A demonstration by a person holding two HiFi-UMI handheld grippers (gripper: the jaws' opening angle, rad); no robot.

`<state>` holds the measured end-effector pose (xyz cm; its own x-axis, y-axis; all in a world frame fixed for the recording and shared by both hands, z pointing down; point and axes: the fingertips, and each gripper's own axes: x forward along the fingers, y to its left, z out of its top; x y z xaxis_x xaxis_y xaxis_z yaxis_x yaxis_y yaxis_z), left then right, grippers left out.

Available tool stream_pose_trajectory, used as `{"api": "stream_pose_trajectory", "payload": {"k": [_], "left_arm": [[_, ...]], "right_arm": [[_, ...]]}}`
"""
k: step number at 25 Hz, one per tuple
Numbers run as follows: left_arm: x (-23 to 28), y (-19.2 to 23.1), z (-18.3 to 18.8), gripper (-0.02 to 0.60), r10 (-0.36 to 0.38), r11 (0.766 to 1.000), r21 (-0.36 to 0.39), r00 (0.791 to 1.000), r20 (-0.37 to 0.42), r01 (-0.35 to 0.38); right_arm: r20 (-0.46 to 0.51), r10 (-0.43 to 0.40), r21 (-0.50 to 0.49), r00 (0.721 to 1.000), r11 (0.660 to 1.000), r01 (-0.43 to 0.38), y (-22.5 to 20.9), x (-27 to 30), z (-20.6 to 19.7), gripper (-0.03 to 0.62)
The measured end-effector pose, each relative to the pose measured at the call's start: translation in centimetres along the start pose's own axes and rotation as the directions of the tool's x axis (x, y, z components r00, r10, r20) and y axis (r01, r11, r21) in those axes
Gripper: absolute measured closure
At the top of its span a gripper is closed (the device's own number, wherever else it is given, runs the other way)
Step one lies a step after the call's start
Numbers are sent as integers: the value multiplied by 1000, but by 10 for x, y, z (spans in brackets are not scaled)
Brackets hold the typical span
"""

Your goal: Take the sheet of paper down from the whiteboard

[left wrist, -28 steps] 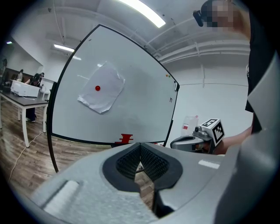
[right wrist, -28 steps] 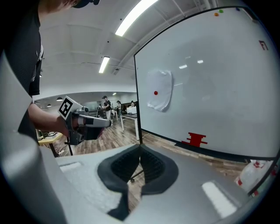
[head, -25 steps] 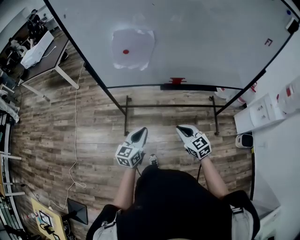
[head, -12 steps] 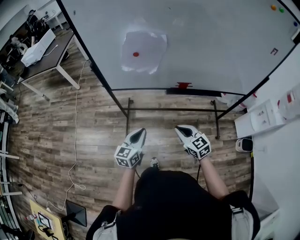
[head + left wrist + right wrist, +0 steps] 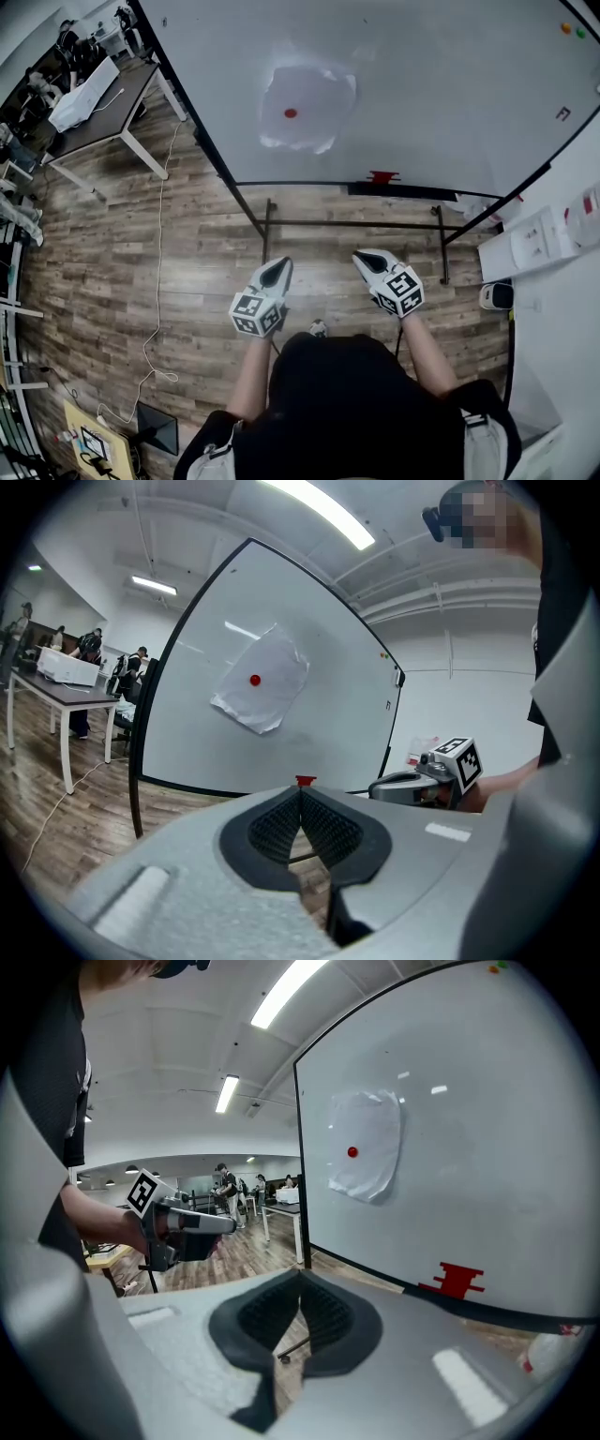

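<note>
Your left gripper [image 5: 278, 266] has its jaws pinched tight together with nothing between them, and it's the same deal with your right gripper [image 5: 363, 258]. You're holding them side by side out in front of you over the wood floor [image 5: 112, 262], well apart from the whiteboard [image 5: 441, 84]. The sheet of paper [image 5: 307, 108] is up on the board, wrinkly round the edges, with a red magnet [image 5: 291, 113] on its middle. Neither gripper touches it.
</note>
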<state>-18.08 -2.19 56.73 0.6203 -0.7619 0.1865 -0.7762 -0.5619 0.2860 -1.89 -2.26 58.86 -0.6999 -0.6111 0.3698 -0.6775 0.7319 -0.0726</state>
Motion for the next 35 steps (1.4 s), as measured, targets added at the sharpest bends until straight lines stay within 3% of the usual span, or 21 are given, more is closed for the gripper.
{"api": "stream_pose_trajectory", "payload": {"k": [15, 24, 35], "left_arm": [[9, 21, -2, 571, 8, 1000, -7, 1000, -12, -8], [35, 24, -4, 571, 90, 996, -26, 996, -15, -90], [103, 1, 19, 571, 199, 980, -34, 979, 42, -198]], "right_arm": [[-5, -12, 29, 1000, 999, 13, -14, 17, -4, 589], [-11, 44, 29, 999, 999, -44, -54, 24, -5, 589], [-5, 142, -14, 990, 990, -142, -138, 20, 11, 589]]}}
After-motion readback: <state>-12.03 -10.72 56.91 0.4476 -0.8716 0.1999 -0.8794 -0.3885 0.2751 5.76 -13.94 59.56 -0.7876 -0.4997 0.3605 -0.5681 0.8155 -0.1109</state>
